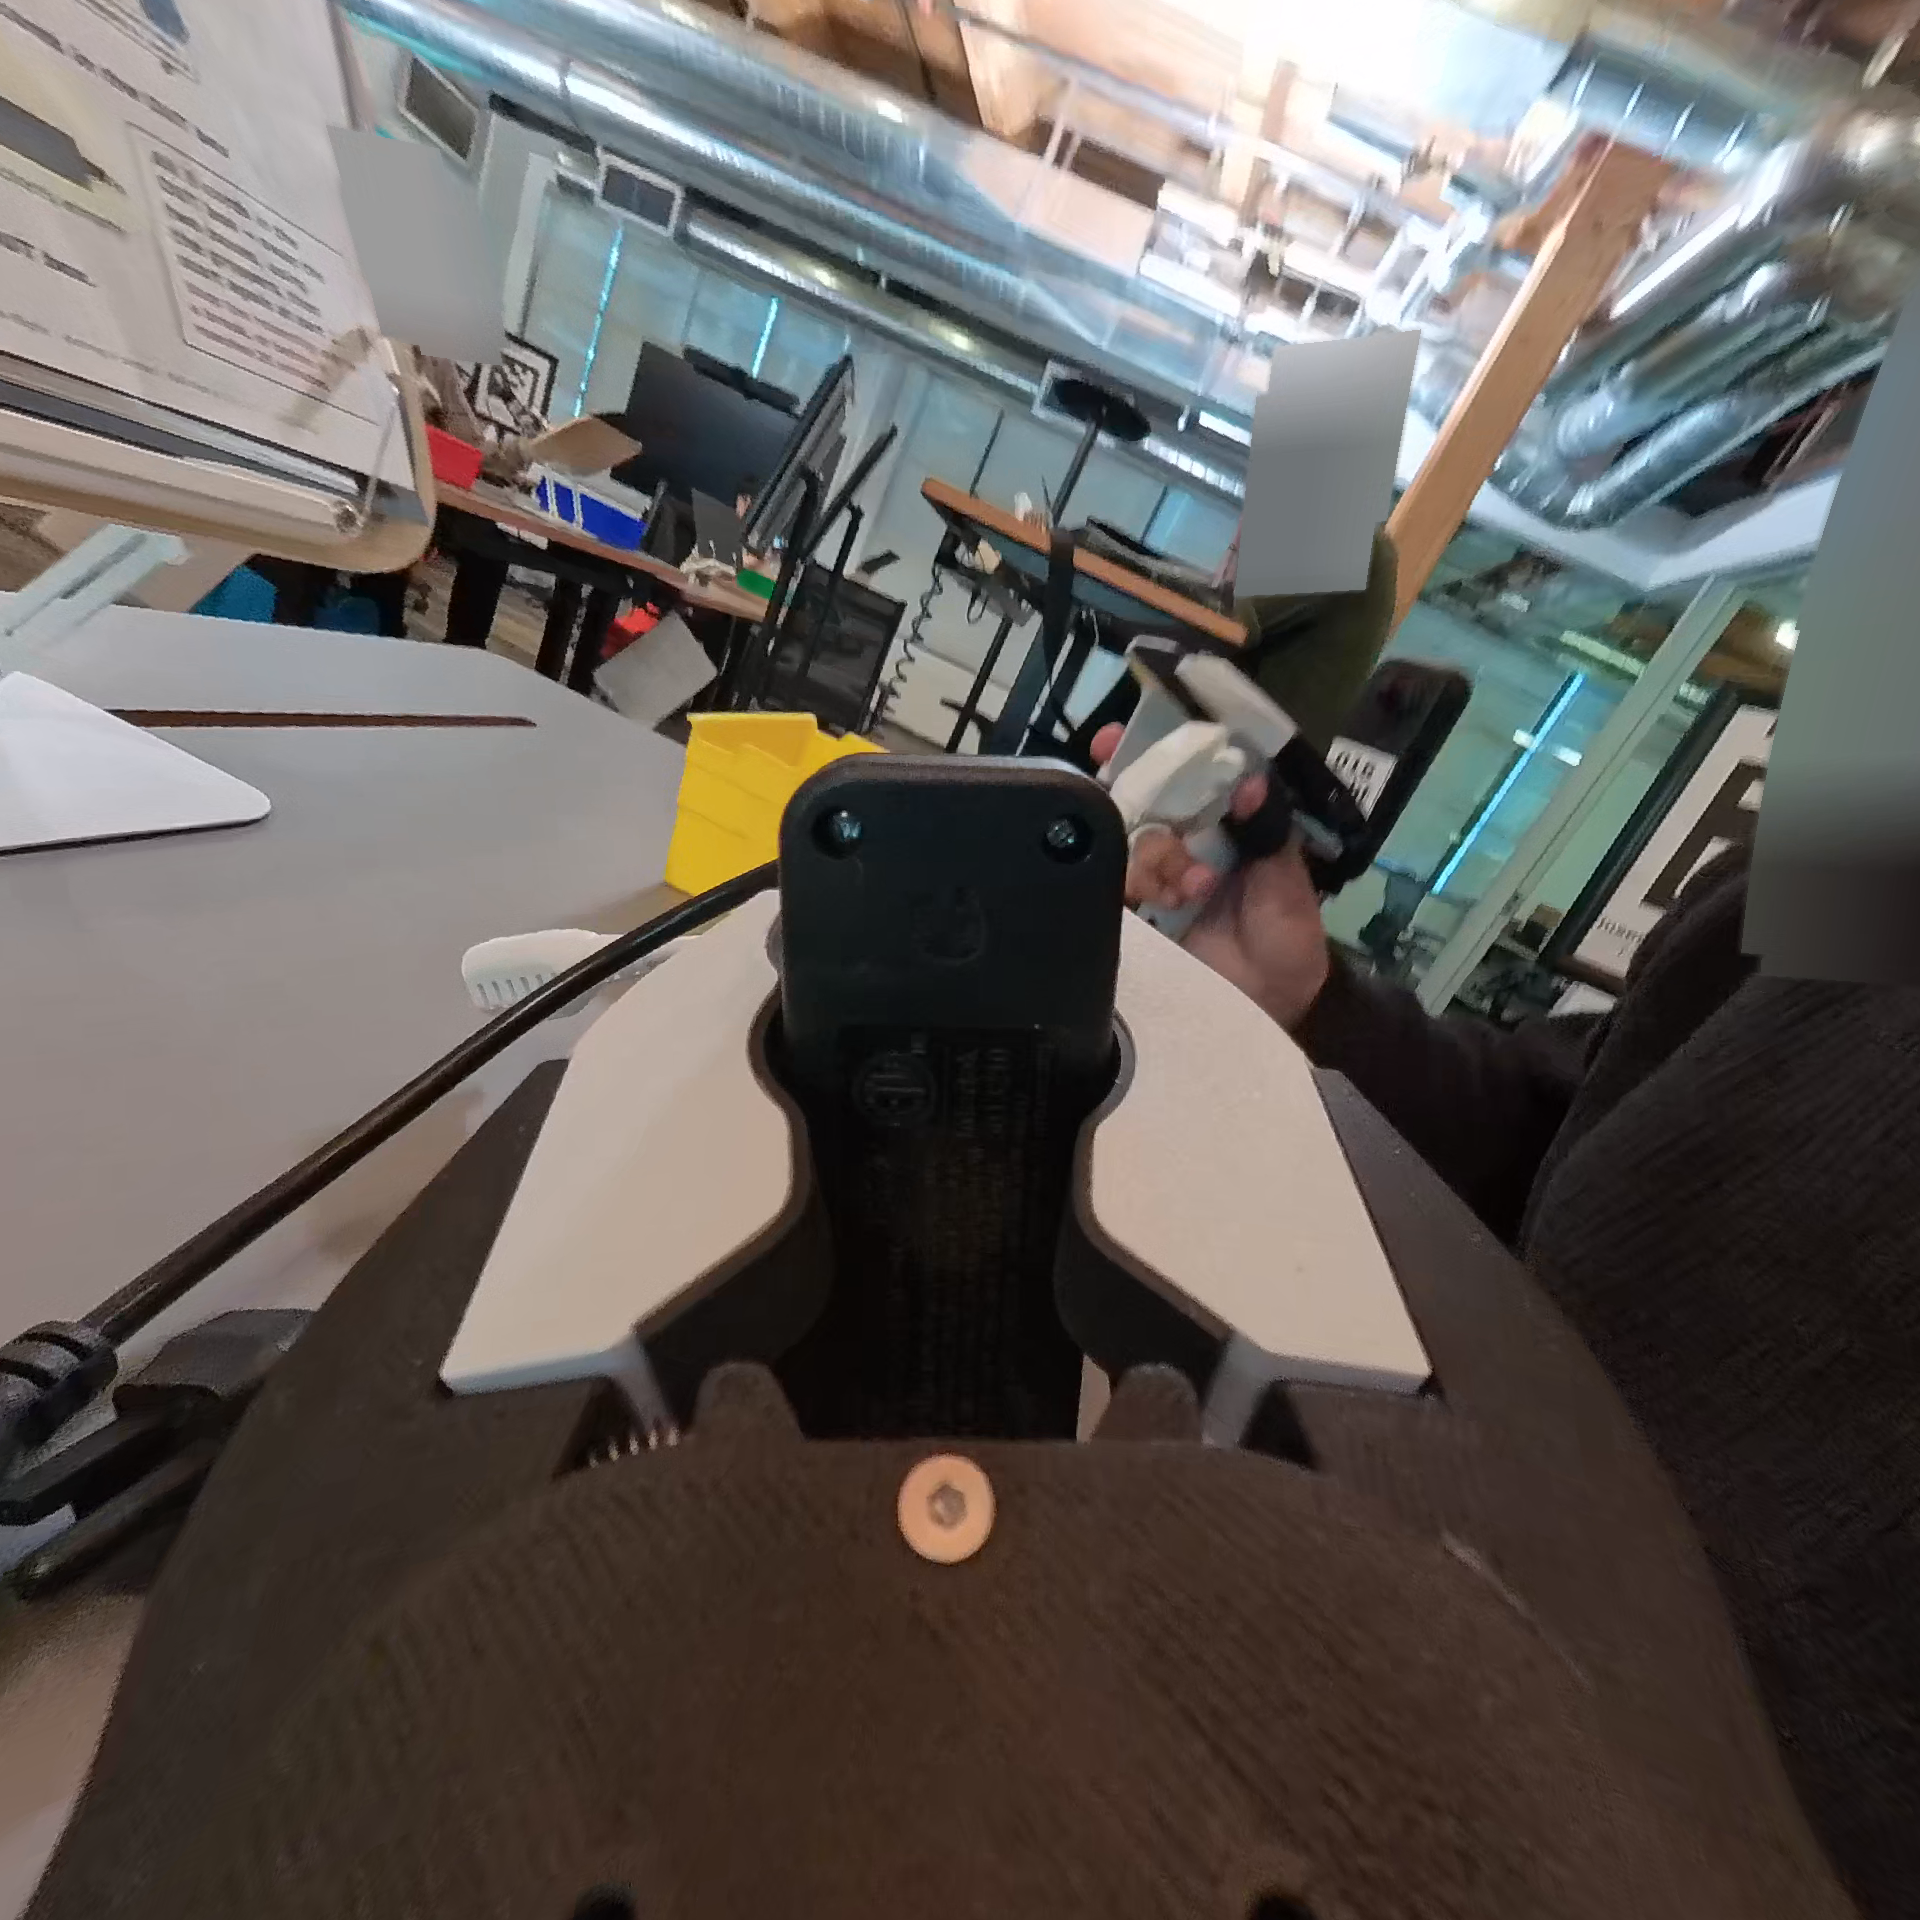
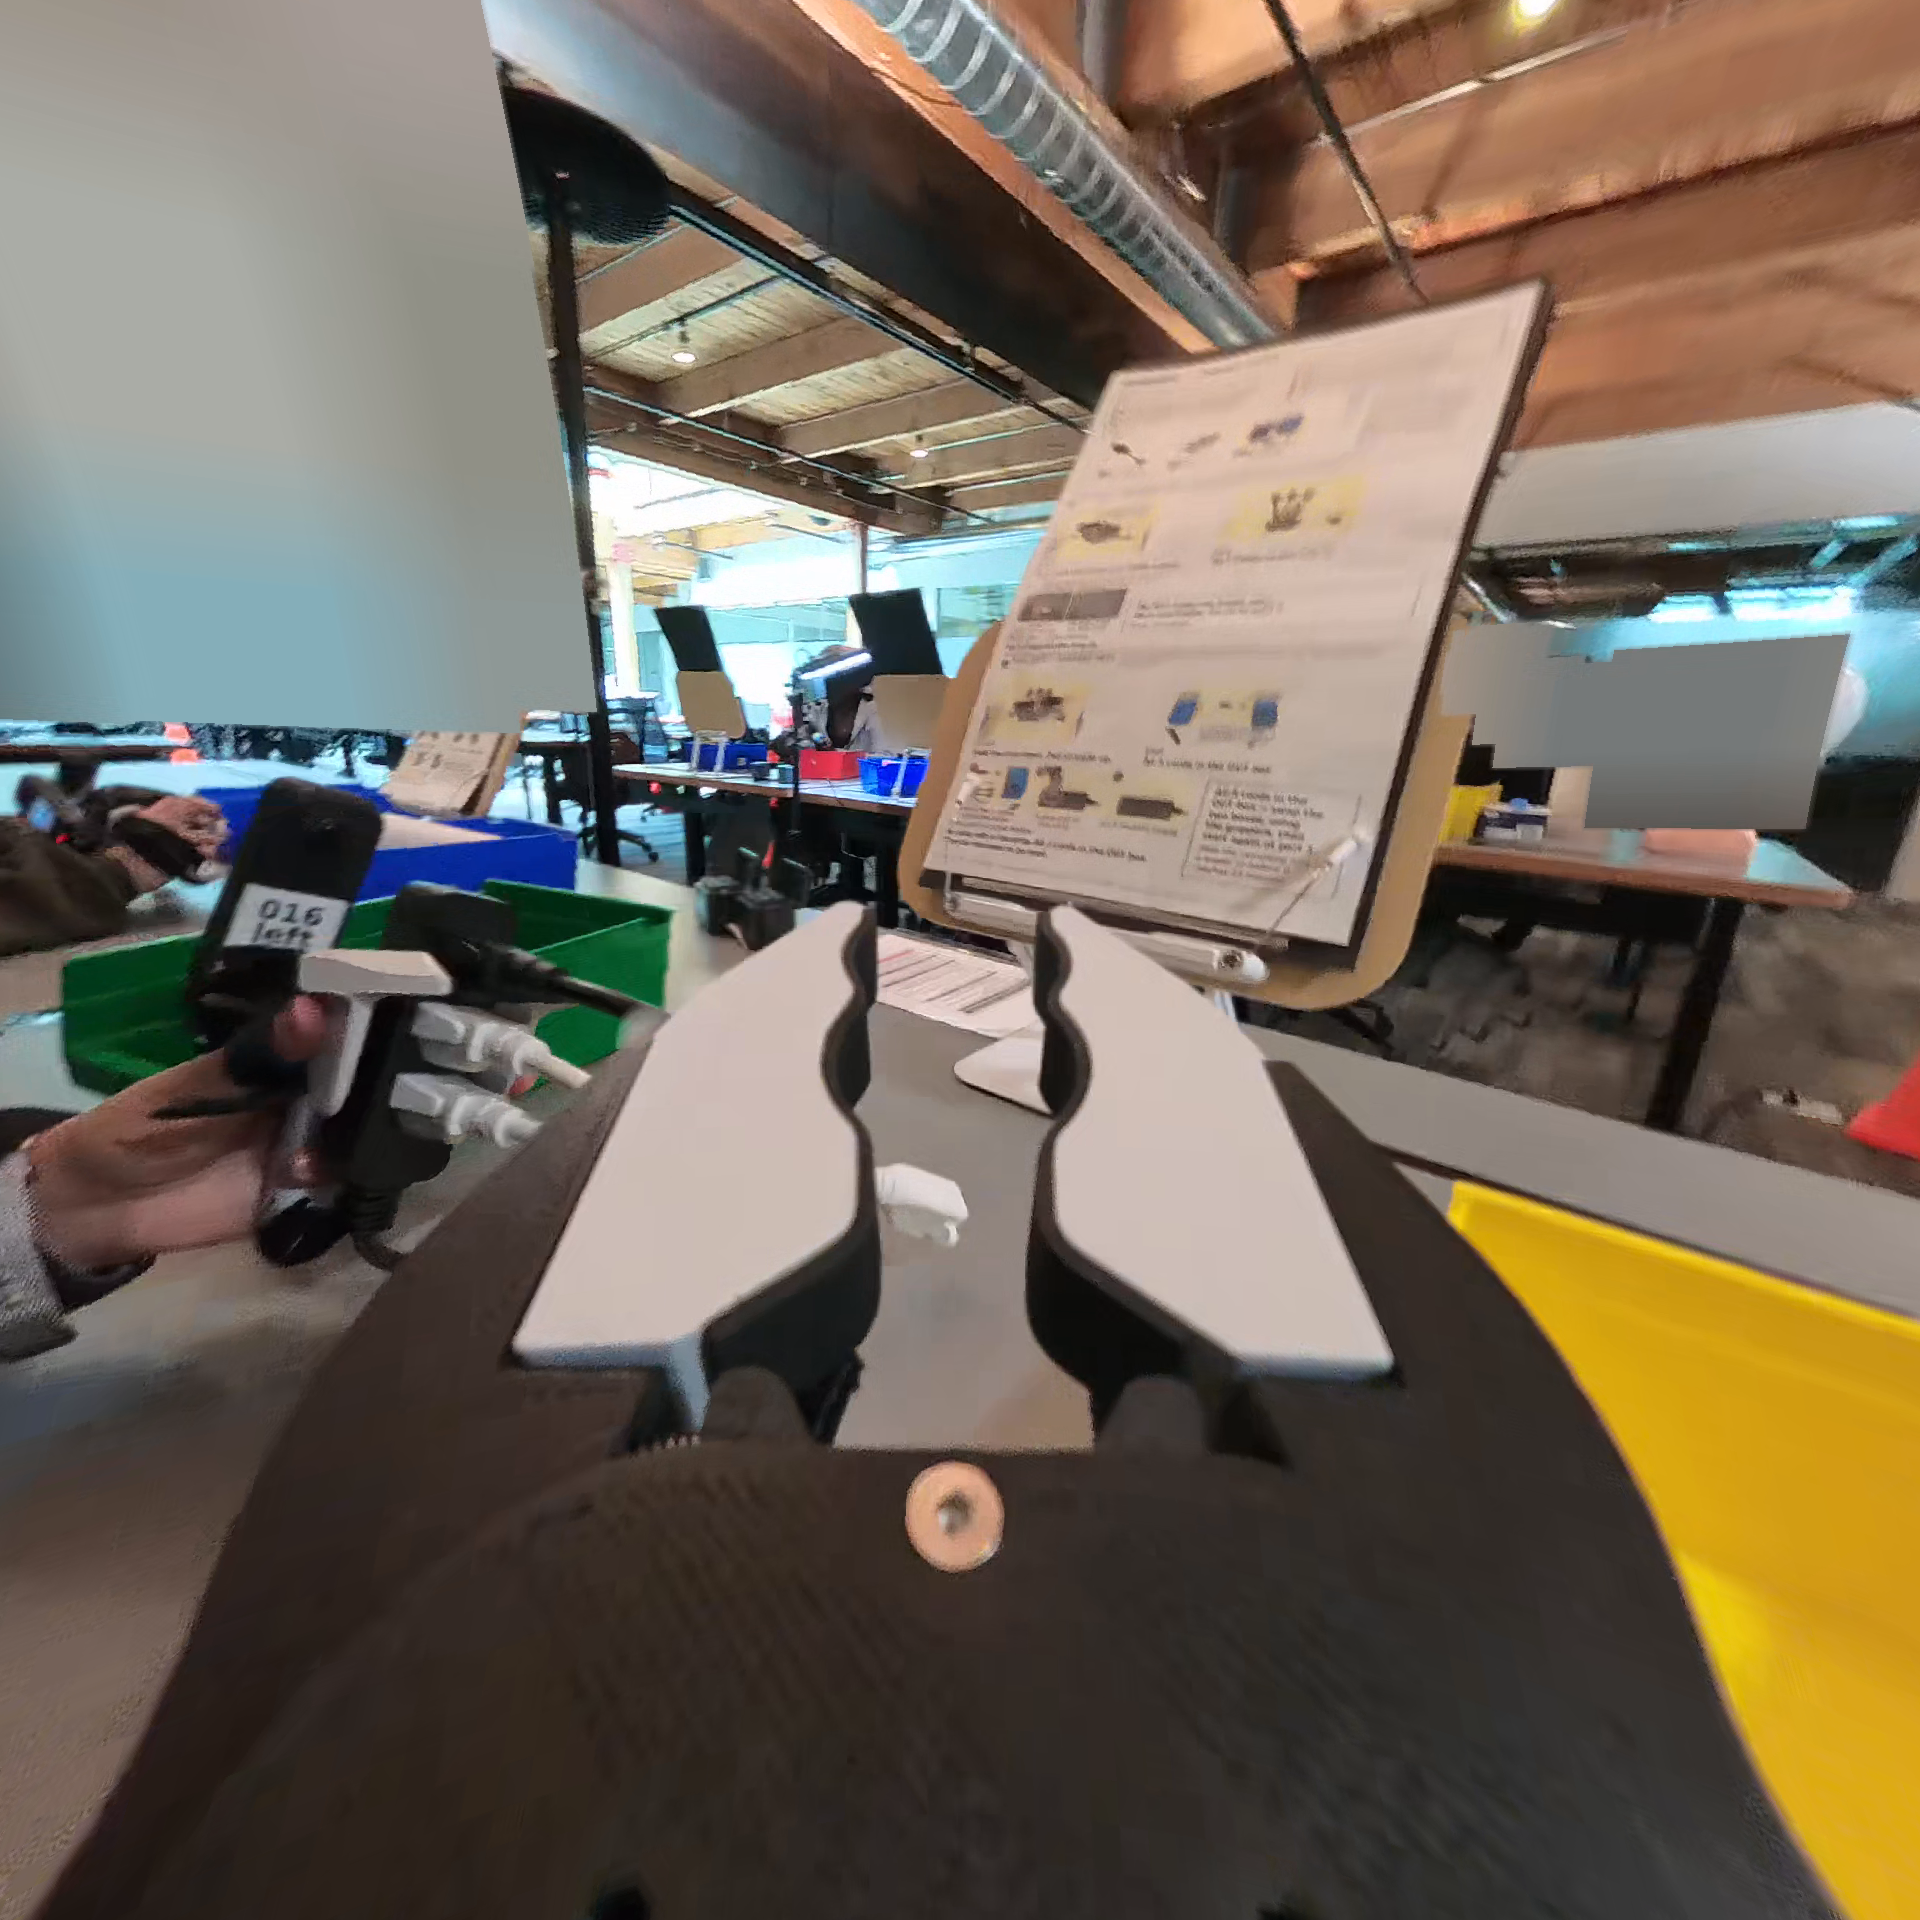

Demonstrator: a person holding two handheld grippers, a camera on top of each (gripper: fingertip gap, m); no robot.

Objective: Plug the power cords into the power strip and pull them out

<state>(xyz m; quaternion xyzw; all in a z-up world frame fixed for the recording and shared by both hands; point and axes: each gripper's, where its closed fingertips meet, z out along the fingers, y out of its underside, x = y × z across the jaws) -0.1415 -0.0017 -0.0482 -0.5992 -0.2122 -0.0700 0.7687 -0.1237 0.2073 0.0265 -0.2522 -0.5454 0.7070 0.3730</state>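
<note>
My left gripper [image 1: 951,925] is shut on the black power strip [image 1: 951,1039], held up off the table with its labelled back towards the camera. Its black cord [image 1: 416,1101] runs down to the left. In the right wrist view the strip [image 2: 390,1132] shows in the left gripper [image 2: 379,997] with white plugs [image 2: 468,1049] in it. My right gripper [image 2: 956,925] is open and empty above the grey table [image 2: 935,1309]. A loose white plug [image 2: 920,1205] lies on the table between its fingers and also shows in the left wrist view [image 1: 520,966].
A yellow bin [image 2: 1714,1455] stands right of my right gripper and shows in the left wrist view [image 1: 743,790]. A green bin [image 2: 603,956] and a blue bin [image 2: 488,852] stand behind the left gripper. An instruction sheet on a stand [image 2: 1226,644] stands at the table's far side.
</note>
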